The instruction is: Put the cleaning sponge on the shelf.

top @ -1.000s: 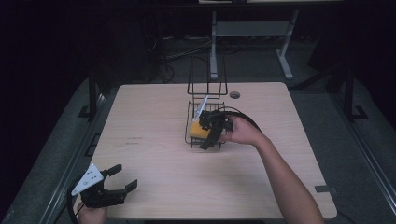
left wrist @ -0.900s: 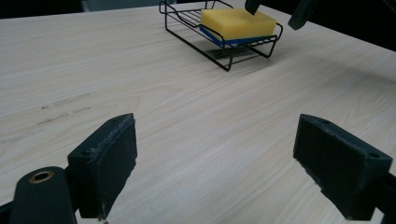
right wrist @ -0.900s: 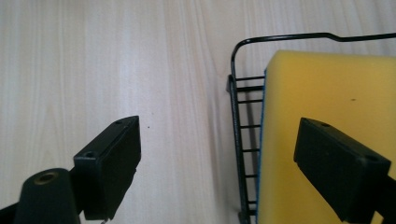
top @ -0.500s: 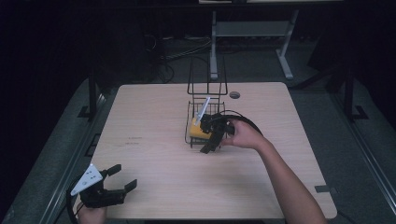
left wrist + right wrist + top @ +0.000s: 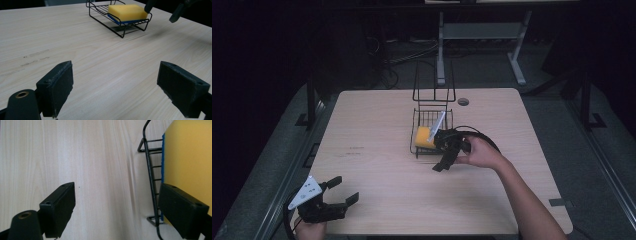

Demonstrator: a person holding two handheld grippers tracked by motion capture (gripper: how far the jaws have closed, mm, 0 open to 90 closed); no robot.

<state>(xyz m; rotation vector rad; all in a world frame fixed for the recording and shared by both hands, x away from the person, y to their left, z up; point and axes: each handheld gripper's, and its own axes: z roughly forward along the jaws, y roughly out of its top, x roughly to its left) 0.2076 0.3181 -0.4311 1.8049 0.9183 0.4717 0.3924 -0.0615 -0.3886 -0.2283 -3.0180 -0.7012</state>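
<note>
My right gripper (image 5: 446, 152) hangs open at the near edge of the wire basket (image 5: 432, 134), and the yellow sponge (image 5: 424, 137) lies inside the basket.

In the high view the basket stands in the middle of the wooden table (image 5: 377, 145), a little above the centre of the frame, and my right hand (image 5: 479, 152) holds the gripper just to the right of it. In the right gripper view my two jaws are wide apart: one is over the bare table at the lower left of the frame, the other is over the sponge at the lower right, with the basket's rim between them. I cannot tell if this jaw touches the sponge. My left gripper (image 5: 332, 197) rests at the lower left of the high view, well apart from the basket, also open and holding nothing.
</note>
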